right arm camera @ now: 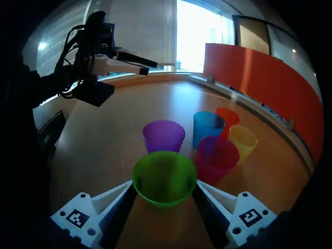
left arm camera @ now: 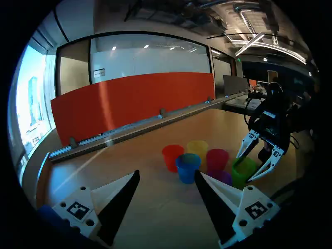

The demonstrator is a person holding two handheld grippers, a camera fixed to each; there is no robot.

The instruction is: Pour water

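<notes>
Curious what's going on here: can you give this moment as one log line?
phase: pre-grasp | right gripper: open, straddling green plastic cup | left gripper: open, empty | pour: not begun

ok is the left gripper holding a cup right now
No, the left gripper has its jaws wide open with nothing between them, and the blue cup stands beyond their tips on the table.

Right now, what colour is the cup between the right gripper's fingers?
Green cup, clearest in the right gripper view.
</notes>
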